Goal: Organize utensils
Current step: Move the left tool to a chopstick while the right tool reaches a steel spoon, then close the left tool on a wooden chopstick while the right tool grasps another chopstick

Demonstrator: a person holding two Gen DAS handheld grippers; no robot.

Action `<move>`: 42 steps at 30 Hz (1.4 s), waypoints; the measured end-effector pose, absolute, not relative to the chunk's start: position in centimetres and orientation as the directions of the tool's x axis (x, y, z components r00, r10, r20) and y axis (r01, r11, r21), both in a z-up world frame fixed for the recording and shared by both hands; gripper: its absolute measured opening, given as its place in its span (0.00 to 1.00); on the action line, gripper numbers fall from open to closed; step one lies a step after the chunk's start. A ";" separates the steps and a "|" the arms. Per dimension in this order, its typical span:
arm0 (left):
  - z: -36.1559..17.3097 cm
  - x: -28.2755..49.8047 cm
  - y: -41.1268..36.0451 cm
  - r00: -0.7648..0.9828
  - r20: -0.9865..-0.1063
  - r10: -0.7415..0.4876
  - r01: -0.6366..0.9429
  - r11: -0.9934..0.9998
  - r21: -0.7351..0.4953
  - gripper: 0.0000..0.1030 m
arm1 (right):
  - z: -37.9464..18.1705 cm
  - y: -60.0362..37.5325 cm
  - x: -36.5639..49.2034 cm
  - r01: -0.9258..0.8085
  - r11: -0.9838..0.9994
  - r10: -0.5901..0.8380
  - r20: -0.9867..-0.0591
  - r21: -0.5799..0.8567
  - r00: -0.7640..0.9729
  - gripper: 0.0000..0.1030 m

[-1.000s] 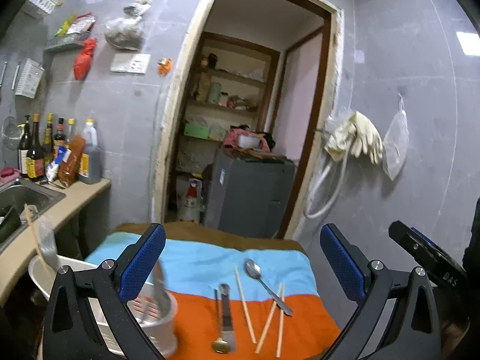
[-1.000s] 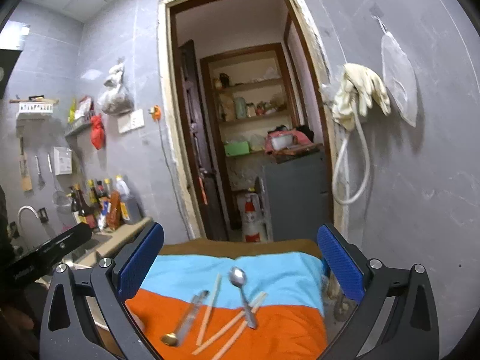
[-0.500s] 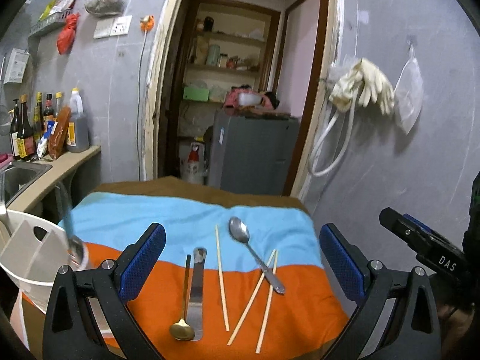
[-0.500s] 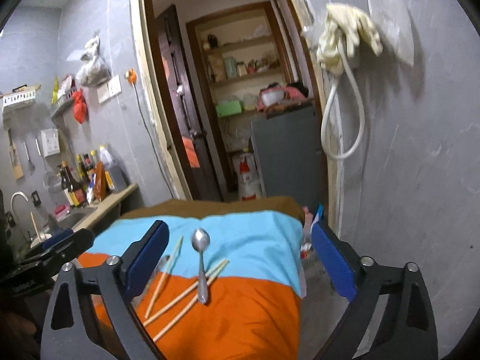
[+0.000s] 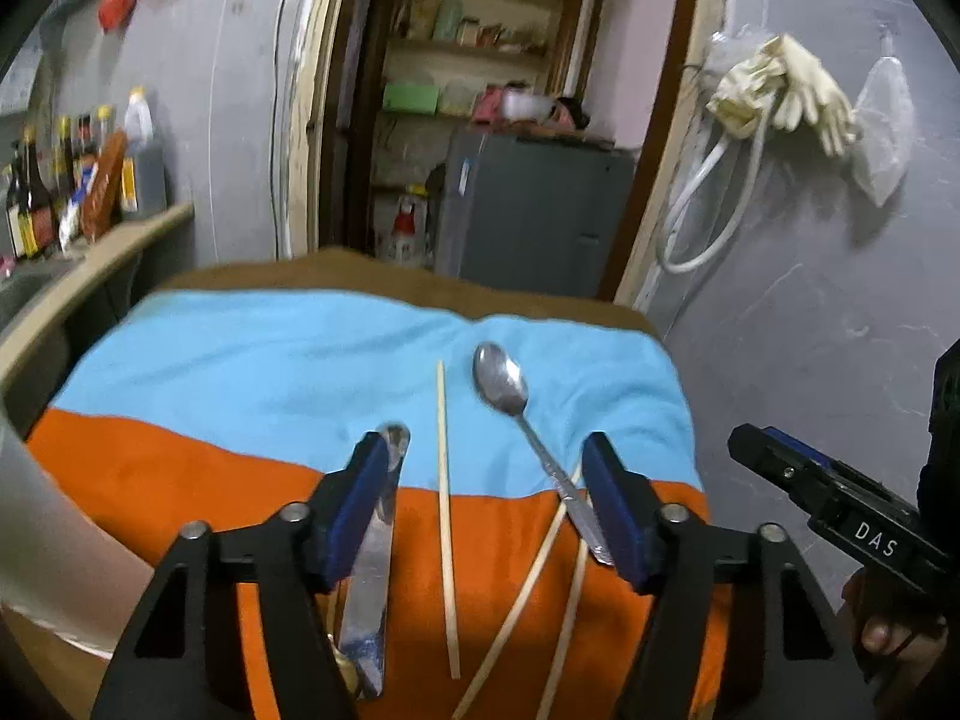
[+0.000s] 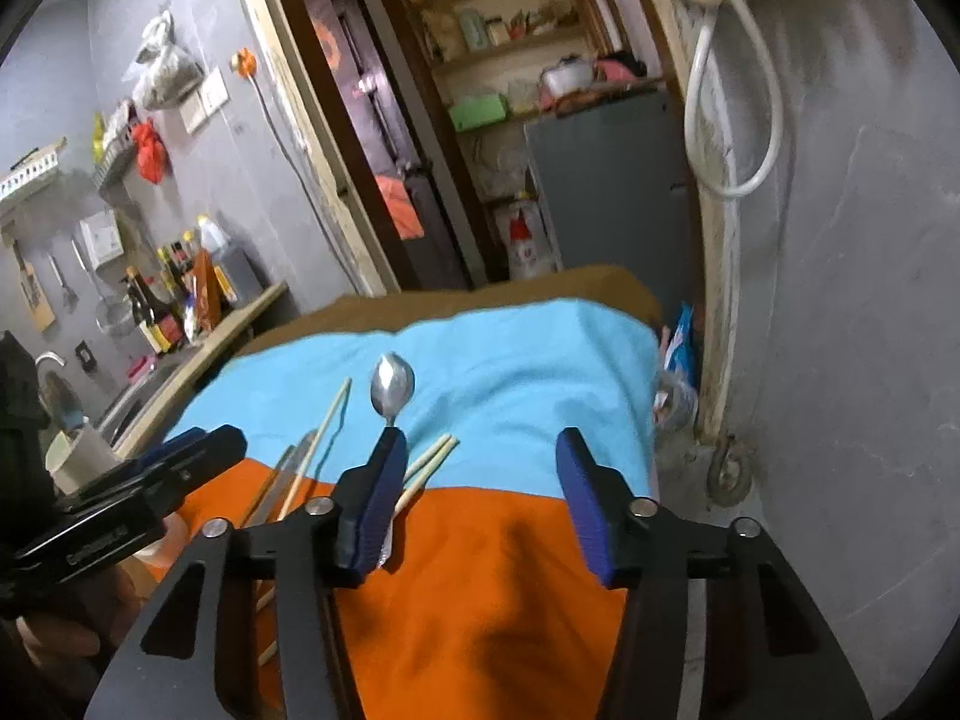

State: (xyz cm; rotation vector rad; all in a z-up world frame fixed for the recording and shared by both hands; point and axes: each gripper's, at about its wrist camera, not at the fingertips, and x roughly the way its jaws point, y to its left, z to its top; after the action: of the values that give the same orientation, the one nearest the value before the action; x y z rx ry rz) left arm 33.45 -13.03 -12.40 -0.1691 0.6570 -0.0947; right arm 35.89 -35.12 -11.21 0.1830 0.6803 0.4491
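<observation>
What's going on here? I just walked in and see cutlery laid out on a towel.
A person is sorting utensils with a handheld gripper in each hand. On the blue and orange cloth lie a silver spoon, a flat metal utensil and three loose chopsticks, one between them. The left gripper hangs over the chopstick, jaws open and empty. The right gripper is also open and empty, beside the spoon. Nothing is being held yet.
</observation>
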 end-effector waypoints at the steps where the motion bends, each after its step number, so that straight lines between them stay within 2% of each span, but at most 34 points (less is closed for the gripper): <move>1: -12.6 33.8 -12.9 0.781 -0.609 -0.141 0.029 0.981 -0.190 0.50 | -11.4 -35.0 36.3 -0.342 0.887 0.462 -0.573 0.312 0.677 0.40; 9: -15.2 37.1 -11.4 0.692 -0.701 -0.173 0.006 0.972 -0.234 0.26 | -14.3 -32.1 38.9 -0.364 0.856 0.515 -0.664 0.367 0.542 0.27; 15: -16.0 38.9 -10.6 0.642 -0.738 -0.206 -0.005 0.962 -0.274 0.17 | -15.6 -30.8 40.2 -0.351 0.847 0.529 -0.705 0.400 0.472 0.19; 25: -16.4 39.6 -9.6 0.610 -0.756 -0.238 -0.008 0.952 -0.306 0.14 | -16.0 -29.8 41.3 -0.328 0.829 0.558 -0.711 0.453 0.428 0.17; 36: -16.5 40.0 -9.6 0.602 -0.760 -0.246 -0.011 0.949 -0.316 0.14 | -15.0 -27.3 40.9 -0.235 0.931 0.359 -0.813 0.279 0.458 0.12; 42: -16.7 40.5 -9.7 0.586 -0.770 -0.254 -0.011 0.947 -0.322 0.14 | -15.4 -28.2 41.9 -0.163 0.902 0.431 -0.802 0.400 0.413 0.12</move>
State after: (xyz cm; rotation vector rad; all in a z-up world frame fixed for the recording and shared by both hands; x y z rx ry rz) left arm 40.52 -9.68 -16.73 -0.3081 0.9381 -0.1443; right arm 41.88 -28.23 -15.43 0.2777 1.0847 0.3792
